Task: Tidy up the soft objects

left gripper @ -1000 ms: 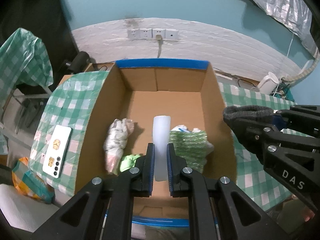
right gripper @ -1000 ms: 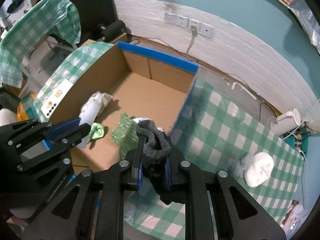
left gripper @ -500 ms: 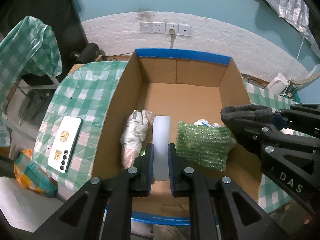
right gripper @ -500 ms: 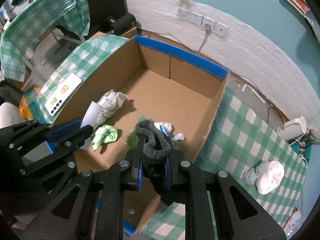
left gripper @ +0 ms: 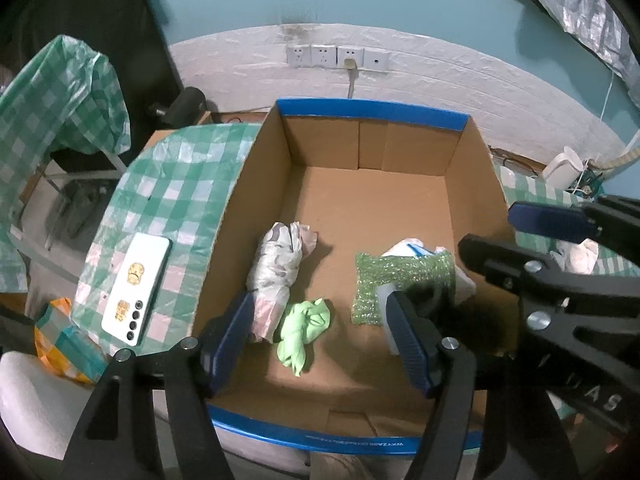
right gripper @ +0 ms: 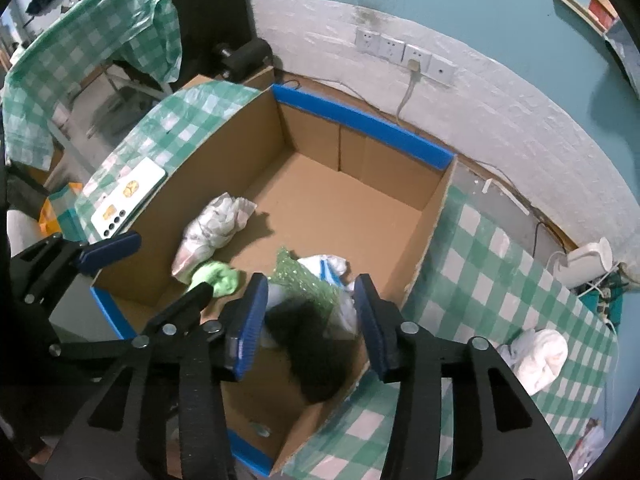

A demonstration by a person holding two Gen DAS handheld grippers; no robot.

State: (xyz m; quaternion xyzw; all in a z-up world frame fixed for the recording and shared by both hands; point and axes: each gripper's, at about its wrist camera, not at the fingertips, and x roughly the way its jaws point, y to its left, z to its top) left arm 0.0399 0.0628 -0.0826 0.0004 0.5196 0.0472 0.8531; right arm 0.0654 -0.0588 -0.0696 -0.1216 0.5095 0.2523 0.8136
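Both grippers are wide open and hold nothing. Seen from the left wrist, the left gripper (left gripper: 320, 336) hangs over the near end of the cardboard box (left gripper: 256, 184), which has blue tape on its rims. Right between its blue fingers (left gripper: 230, 334) lies a light green cloth (left gripper: 304, 330) on the box floor. At about 11 o'clock from that cloth, and touching it, is a gray and white bundle (left gripper: 278, 268). At about 2 o'clock from the green cloth is a sparkly green pad (left gripper: 400, 280), with a white cloth (left gripper: 408, 246) peeking out behind it. A pale white tube (left gripper: 385, 296) shows just beside the inside of the right-hand finger, but most of it is hidden. The right gripper (left gripper: 520, 236) comes in from 3 o'clock.

Seen from the right wrist, the right gripper (right gripper: 308, 318) is over the near right corner of the box. A fuzzy dark sock (right gripper: 312, 340) is between and below its fingers (right gripper: 370, 320), not touching them. I cannot tell if the sock rests on the floor of the box. The sparkly green pad (right gripper: 304, 276) is just past it, at 12 o'clock.

Outside the box, on the green checked counter (right gripper: 472, 268), a white sock ball (right gripper: 538, 354) lies at 3 o'clock from the right gripper. A white phone (left gripper: 134, 288) lies on the counter at 9 o'clock from the box.
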